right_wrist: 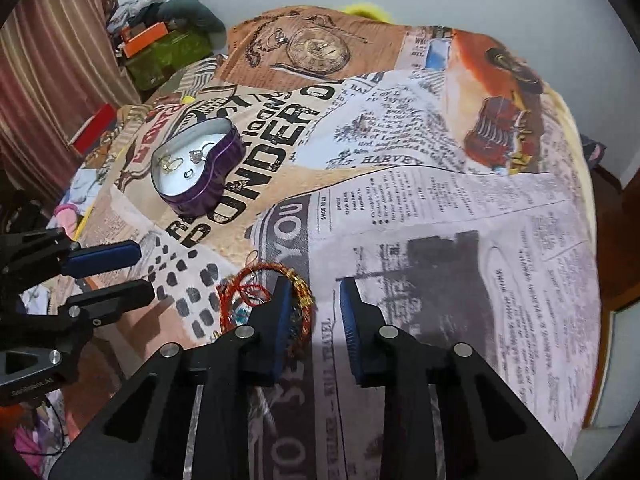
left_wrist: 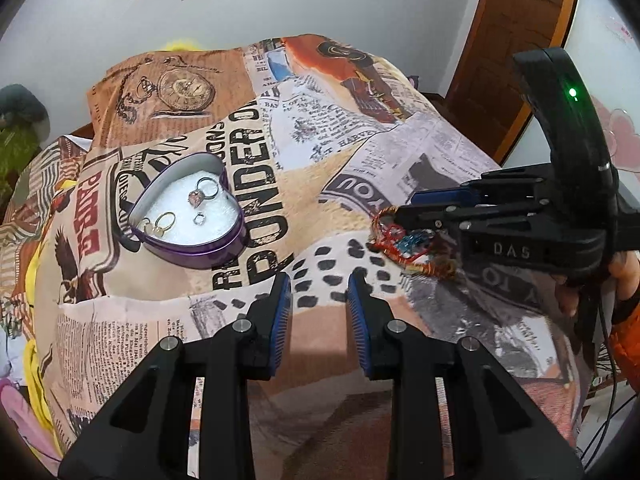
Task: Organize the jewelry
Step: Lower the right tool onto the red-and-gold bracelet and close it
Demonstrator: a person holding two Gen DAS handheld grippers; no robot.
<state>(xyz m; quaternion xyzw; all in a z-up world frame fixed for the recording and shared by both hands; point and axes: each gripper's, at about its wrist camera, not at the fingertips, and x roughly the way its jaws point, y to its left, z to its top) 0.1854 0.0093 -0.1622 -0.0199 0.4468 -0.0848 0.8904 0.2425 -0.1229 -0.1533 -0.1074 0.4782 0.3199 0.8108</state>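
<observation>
A purple heart-shaped tin [left_wrist: 208, 252] [right_wrist: 204, 196] stands open on the newspaper-print bedspread [left_wrist: 400, 152], with a silver ring [left_wrist: 208, 188], gold pieces [left_wrist: 164, 222] and a small ring [left_wrist: 199, 220] on its white lining. A tangle of red and gold thread bangles [left_wrist: 404, 252] [right_wrist: 248, 284] lies on the cloth. My right gripper [right_wrist: 316, 292] [left_wrist: 404, 208] is down on them. Its left finger stands inside the rings and a gold rim lies just inside the gap, but the pads do not press it. My left gripper [left_wrist: 318, 296] [right_wrist: 140, 272] hangs open and empty left of the bangles.
The bedspread [right_wrist: 440, 208] falls away at the right toward a wooden door [left_wrist: 520, 40]. A striped curtain [right_wrist: 40, 60] and a heap of boxes and clothes [right_wrist: 160, 48] stand beyond the bed's far left. A hand in an orange sleeve [left_wrist: 624, 280] holds the right gripper.
</observation>
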